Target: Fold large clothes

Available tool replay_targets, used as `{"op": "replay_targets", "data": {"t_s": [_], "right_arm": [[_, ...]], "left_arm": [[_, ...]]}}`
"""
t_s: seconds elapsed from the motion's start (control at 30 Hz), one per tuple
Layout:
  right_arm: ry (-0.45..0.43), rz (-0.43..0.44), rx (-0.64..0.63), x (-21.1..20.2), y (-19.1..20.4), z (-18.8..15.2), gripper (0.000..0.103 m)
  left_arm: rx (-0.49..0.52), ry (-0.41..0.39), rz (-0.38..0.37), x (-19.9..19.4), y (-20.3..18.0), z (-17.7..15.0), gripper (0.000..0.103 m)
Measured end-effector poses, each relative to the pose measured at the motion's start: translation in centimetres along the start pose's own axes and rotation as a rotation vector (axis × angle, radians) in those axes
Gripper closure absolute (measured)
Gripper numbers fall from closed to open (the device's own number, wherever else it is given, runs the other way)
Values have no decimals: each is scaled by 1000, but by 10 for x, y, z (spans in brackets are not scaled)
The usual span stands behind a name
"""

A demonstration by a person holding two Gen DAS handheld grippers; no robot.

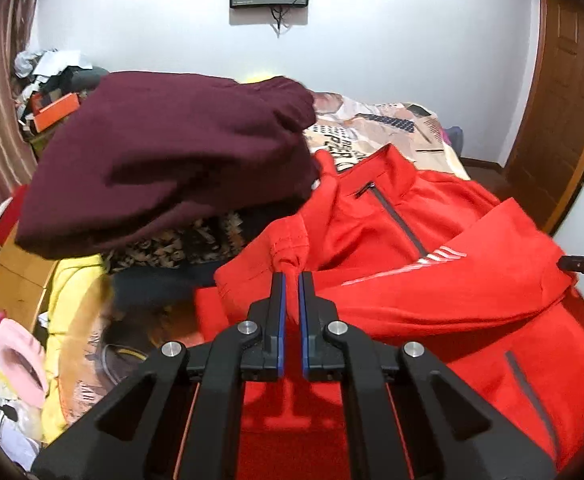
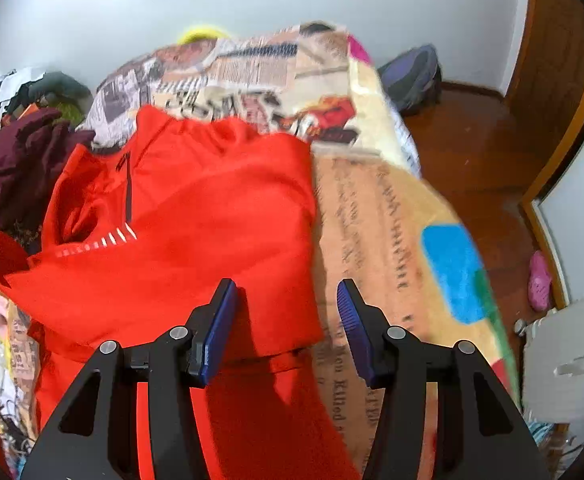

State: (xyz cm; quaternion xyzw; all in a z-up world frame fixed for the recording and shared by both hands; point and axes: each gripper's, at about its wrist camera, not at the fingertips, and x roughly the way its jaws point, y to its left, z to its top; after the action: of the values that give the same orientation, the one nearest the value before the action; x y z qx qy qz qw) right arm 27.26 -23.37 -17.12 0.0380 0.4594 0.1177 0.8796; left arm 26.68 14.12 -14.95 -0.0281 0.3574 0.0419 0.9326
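Observation:
A large red zip-neck jacket [image 1: 432, 280] lies spread on the bed, collar toward the far wall. My left gripper [image 1: 291, 280] is shut on the cuff [image 1: 290, 258] of its left sleeve, lifted off the bed. In the right wrist view the same red jacket [image 2: 196, 232] has its right sleeve folded across the chest. My right gripper [image 2: 288, 292] stands open over the jacket's right edge and hem, with the cloth below the fingers and nothing pinched between the blue pads [image 2: 222, 320].
A maroon garment [image 1: 164, 168] tops a pile of clothes left of the jacket, with a yellow one [image 1: 72, 320] below. The printed blanket [image 2: 392, 240] covers the bed; its right edge drops to a wooden floor [image 2: 472, 152] with a backpack [image 2: 412, 76].

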Motion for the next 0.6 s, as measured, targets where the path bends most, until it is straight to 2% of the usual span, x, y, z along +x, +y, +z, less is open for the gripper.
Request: {"op": "replay_targets", "data": {"t_s": [0.13, 0.27, 0.37, 0.47, 0.53, 0.6], "right_arm": [[50, -12, -17, 19, 9, -11, 55], [32, -36, -36, 18, 14, -16, 48], [37, -34, -40, 17, 13, -16, 48], [41, -36, -44, 15, 14, -15, 48], [41, -41, -55, 14, 15, -13, 48], [32, -46, -75, 8, 17, -10, 48]], "left_arm": [[-6, 86, 46, 19, 11, -27, 95], [-35, 180, 71, 30, 24, -56, 86], [-57, 252, 116, 39, 35, -74, 79], [-102, 325, 115, 44, 48, -89, 77], [-117, 347, 121, 42, 54, -90, 77], [-114, 329, 125, 35, 56, -83, 76]]}}
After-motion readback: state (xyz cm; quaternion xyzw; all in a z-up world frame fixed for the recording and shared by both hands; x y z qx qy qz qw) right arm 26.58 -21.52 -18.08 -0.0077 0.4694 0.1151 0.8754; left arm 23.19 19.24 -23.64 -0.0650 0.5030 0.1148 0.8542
